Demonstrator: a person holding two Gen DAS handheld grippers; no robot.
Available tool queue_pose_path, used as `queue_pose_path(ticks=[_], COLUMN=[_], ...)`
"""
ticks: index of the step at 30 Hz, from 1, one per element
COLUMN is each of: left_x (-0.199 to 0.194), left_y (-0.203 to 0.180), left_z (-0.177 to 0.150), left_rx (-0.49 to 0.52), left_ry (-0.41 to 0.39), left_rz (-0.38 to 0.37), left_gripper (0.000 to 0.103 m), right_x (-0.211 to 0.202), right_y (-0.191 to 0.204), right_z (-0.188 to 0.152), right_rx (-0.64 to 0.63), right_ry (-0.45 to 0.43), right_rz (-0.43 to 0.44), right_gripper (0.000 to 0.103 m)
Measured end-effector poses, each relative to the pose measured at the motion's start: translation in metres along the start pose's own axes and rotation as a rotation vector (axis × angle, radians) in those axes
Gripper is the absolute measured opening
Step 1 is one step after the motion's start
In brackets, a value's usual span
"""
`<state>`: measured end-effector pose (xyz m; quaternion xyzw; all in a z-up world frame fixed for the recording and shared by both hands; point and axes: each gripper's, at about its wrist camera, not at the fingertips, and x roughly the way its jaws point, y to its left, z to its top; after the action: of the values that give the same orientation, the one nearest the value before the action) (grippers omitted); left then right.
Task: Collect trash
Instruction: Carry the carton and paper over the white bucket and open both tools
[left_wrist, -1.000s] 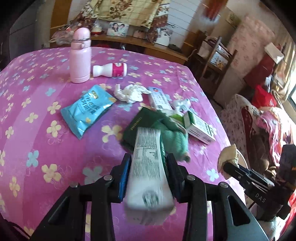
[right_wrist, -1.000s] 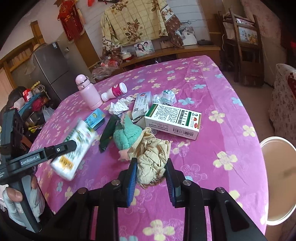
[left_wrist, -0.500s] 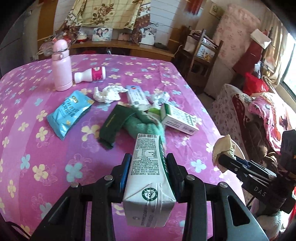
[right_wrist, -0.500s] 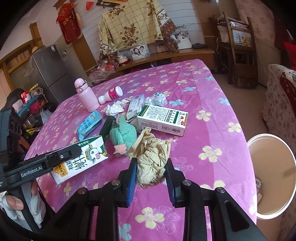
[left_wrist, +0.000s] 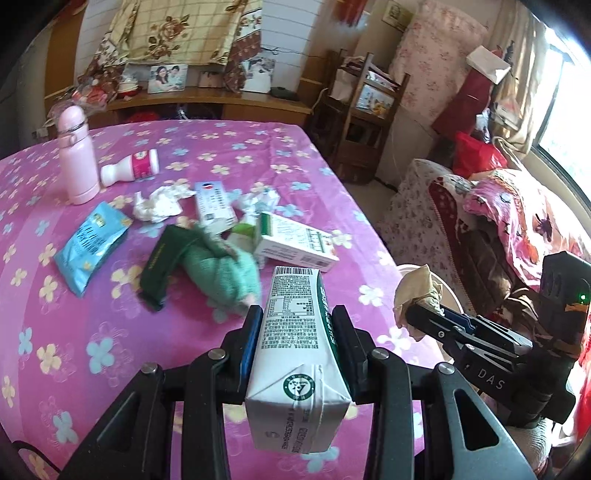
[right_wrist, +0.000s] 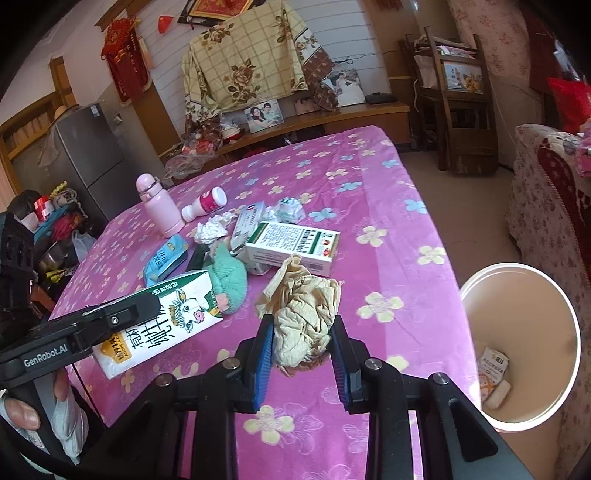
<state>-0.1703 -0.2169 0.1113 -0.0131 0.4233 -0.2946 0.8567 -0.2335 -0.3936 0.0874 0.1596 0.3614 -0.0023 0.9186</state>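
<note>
L gripper (left_wrist: 297, 332) is clamped on a white milk carton (left_wrist: 295, 354), pads pressed to both long sides, carton held off the pink flowered tablecloth (left_wrist: 66, 317). R gripper (right_wrist: 301, 343) is clamped on a crumpled beige tissue wad (right_wrist: 303, 310), also lifted clear of the cloth. Landmark: white medicine box w/ green print (right_wrist: 291, 247), lying flat near the table's middle. Just left of the box, touching it: teal knit item (right_wrist: 229, 277) and a dark green pouch (left_wrist: 162, 258). Further left, a blue snack packet (right_wrist: 164, 258). Behind the box: a thin white-blue pill box (left_wrist: 214, 206), a crumpled white tissue (left_wrist: 159, 201) and another wad (right_wrist: 290, 208). Well behind-left of the box: pink flask (left_wrist: 77, 155) upright, small white bottle w/ pink label (left_wrist: 131, 170) on its side beside it. Right of the box, past the table edge and lower down: round white bin (right_wrist: 517, 417), a few scraps on its bottom. A person's fingers (right_wrist: 20, 411) wrap the L gripper's handle, seen in the right wrist view.
</note>
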Motion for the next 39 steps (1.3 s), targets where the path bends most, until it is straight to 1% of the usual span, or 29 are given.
queue_pose_path(ticks=[10,21,26,33,39], left_x=[0.023,0.051,0.067,0.092,0.111], left_y=[-0.05,-0.095,-0.114,-0.137,-0.156], left_z=[0.012,0.019,0.021,0.022,0.023], left_rx=[0.072,0.124,0.141,0.153,0.16], left_ry=[0.011,0.033,0.056,0.09,0.112], left_rz=[-0.041,-0.085,-0.119,-0.17,-0.191], left_gripper=[0.04,0.04,0.04,0.04,0.04], right_x=[-0.022,-0.04,-0.045,-0.045,-0.037], right_y=[-0.039,-0.09,-0.11,-0.145,-0.179], right_z=[0.002,-0.001,-0.003,-0.009,-0.017], right_rx=[0.048,0.12,0.148,0.206,0.272], right_ry=[-0.028,-0.038,-0.041,-0.021,0.01], right_rz=[-0.065,-0.134,-0.168,-0.217,-0.246], right_gripper=[0.031,0.031,0.031,0.031,0.031])
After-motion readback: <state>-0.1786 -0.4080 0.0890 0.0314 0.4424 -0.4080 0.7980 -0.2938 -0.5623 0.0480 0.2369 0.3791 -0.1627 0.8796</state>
